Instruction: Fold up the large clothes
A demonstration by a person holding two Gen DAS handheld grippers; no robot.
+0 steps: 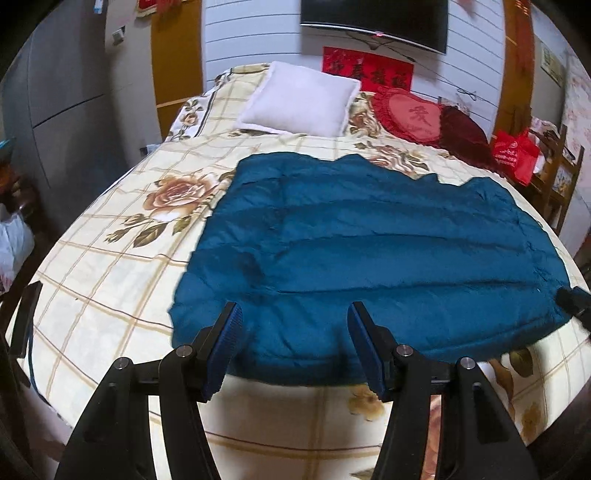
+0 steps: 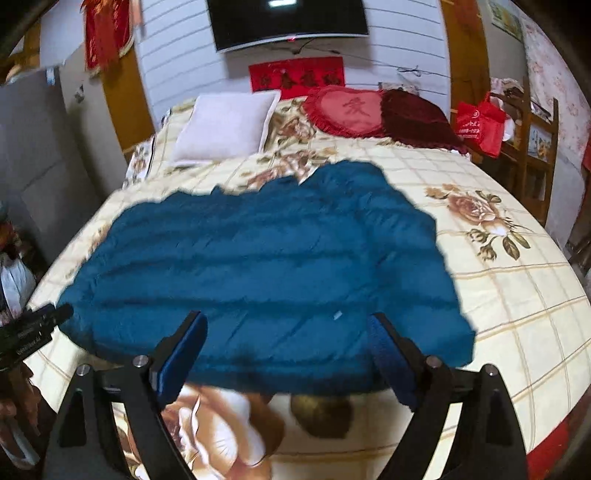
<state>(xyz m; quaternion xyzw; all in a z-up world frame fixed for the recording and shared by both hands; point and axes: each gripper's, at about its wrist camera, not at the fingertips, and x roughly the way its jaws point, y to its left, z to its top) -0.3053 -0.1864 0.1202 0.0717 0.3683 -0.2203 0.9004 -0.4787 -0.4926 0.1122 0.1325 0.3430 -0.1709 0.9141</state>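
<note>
A large teal quilted jacket (image 1: 369, 251) lay spread flat across the near half of the bed (image 1: 110, 280), on a cream checked cover printed with brown roses, its near hem close to the bed's front edge. The left gripper (image 1: 294, 343) hung over that hem with its blue-padded jaws parted and nothing between them — the pads stood clear of the fabric. The right gripper (image 2: 286, 350) was likewise released, its jaws spread wider, with the jacket's near edge lying beyond and below them, untouched. At the far end of the bed a white pillow (image 1: 299, 99) sat beside a red heart-shaped cushion (image 1: 406, 114) and a dark red cushion (image 1: 463, 133). A dark television (image 2: 288, 22) was mounted on the wall above — a red banner (image 2: 297, 75) just beneath it.
</note>
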